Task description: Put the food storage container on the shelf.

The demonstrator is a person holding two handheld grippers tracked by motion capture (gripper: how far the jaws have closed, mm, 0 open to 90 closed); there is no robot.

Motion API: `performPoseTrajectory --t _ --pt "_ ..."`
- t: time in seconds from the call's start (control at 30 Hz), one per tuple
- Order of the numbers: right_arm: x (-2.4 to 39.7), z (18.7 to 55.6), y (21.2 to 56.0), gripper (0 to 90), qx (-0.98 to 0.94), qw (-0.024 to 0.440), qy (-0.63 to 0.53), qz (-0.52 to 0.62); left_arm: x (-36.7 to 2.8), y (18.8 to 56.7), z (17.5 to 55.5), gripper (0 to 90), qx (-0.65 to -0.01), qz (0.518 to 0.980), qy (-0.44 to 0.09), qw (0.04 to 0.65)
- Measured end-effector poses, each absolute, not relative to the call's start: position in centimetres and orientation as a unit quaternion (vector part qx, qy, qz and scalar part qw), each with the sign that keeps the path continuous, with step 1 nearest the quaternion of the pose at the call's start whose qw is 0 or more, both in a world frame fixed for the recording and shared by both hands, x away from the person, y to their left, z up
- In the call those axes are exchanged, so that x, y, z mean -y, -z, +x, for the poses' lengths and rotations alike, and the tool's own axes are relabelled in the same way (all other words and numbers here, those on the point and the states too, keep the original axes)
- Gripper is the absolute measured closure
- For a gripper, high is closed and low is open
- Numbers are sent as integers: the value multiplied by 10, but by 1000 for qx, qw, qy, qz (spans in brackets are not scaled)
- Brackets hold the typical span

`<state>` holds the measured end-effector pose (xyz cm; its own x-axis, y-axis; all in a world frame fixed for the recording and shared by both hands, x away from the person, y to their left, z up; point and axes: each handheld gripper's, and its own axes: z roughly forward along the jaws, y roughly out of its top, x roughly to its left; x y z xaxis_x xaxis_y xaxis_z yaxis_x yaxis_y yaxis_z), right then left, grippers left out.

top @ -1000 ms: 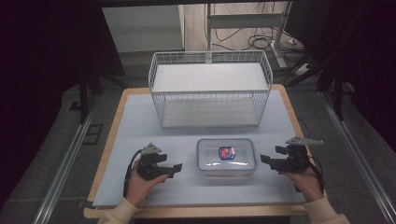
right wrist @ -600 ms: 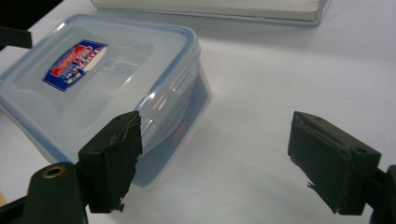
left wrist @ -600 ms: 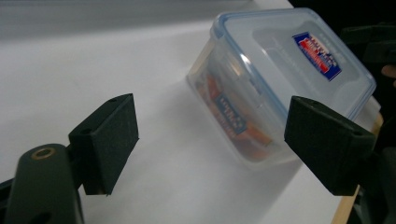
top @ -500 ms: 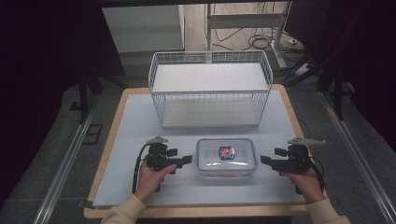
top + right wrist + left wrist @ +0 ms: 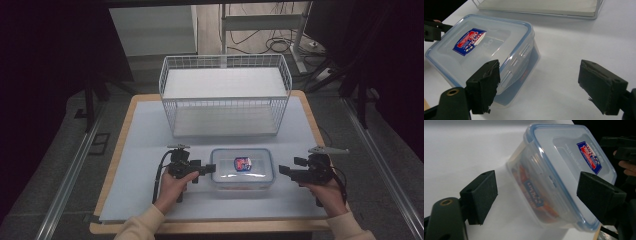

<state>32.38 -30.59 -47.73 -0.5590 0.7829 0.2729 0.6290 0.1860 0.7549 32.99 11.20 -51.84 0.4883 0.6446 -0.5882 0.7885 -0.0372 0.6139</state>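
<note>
High view first: I see the box (image 5: 242, 168) lying near-centre on the white mat (image 5: 135, 150), lid on, a red-and-blue label on top. My left gripper (image 5: 202, 169) sits just left of it, jaws spread wide; in the left gripper view the box end lies between them, untouched. My right gripper (image 5: 285, 171) waits a little to the right, jaws also apart. A wire basket (image 5: 225, 95) stands at the far side, well apart from the box, nothing between.
</note>
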Motion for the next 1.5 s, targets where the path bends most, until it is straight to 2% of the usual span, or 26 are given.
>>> performPoseTrajectory --t 0.33,0.53,0.6,0.77,1.0,1.33,1.37,1.5 --pt "305 323 478 180 -766 89 -445 456 -100 522 330 175 -487 717 126 482" --pt "305 324 478 180 -764 86 -446 458 -95 524 330 217 -486 713 152 482" --pt "305 324 478 180 -762 84 -448 460 -94 523 330 211 -486 714 151 481" --pt "304 325 477 181 -761 70 -451 461 -97 521 330 278 -487 712 149 484" --pt "293 327 478 184 -769 53 -447 453 -97 521 329 280 -486 713 147 483" --pt "277 345 486 197 -765 -12 -445 466 -97 522 329 279 -484 713 146 485" --pt "274 349 488 196 -764 -31 -443 468 -98 522 328 280 -484 713 146 486" --pt "271 351 492 191 -771 -49 -433 464 -98 522 329 280 -482 713 146 488"
